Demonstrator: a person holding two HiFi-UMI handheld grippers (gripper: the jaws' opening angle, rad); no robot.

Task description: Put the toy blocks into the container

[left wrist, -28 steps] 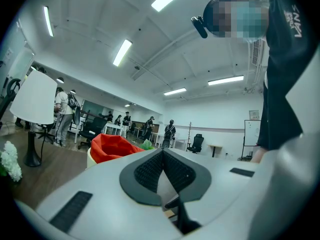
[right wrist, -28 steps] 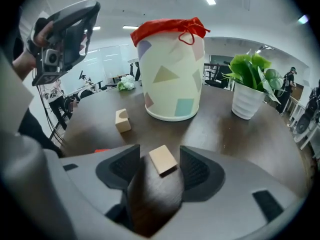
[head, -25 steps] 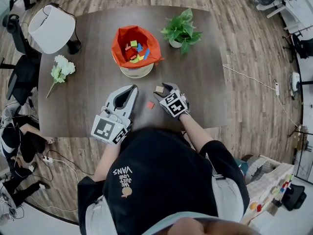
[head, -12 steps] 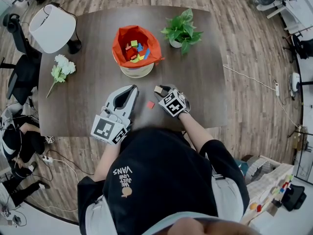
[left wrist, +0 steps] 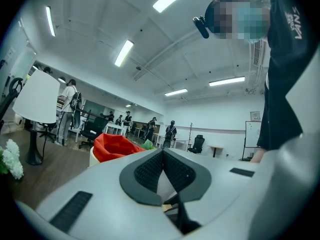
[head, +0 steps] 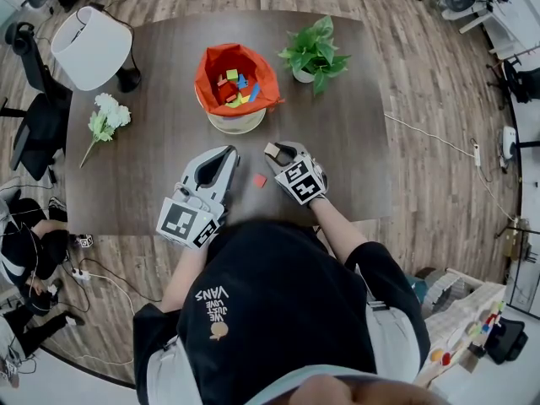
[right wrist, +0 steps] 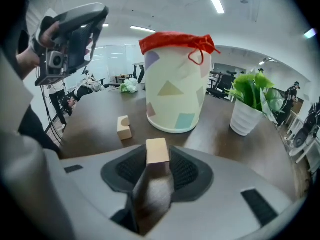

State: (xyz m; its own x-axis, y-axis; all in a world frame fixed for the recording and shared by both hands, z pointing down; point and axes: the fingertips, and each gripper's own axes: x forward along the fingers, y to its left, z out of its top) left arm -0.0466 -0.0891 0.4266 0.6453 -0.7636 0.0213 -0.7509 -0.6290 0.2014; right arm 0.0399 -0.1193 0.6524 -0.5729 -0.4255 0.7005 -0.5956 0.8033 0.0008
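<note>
So the right gripper [head: 278, 152] has a wooden block [right wrist: 157, 151] pinched between its pads. The jaws have just been closing in on it, and the right gripper view shows it sitting squarely in the middle. It's a plain pale tan piece, squared off, with smooth unpainted faces and no marks I can see. Its far end pokes out a bit past the pads. It's held just above the table [head: 354, 159], on the near side of the container [head: 235, 89] and not over it.

The container is a pale tub with pastel triangle and square patches on the side. An orange-red cloth liner is folded over the rim, with a little tie dangling. From above there's a heap of coloured blocks inside: yellow-green, blue and red ones.

One small red block [head: 259, 180] lies loose on the table between the two grippers.

The left gripper [head: 226, 154] is clenched with nothing in it, and it rests near the table's front edge. Behind the tub there's a potted plant [head: 314, 53], and off to the left a white lamp [head: 89, 47] and some white flowers [head: 106, 118].
</note>
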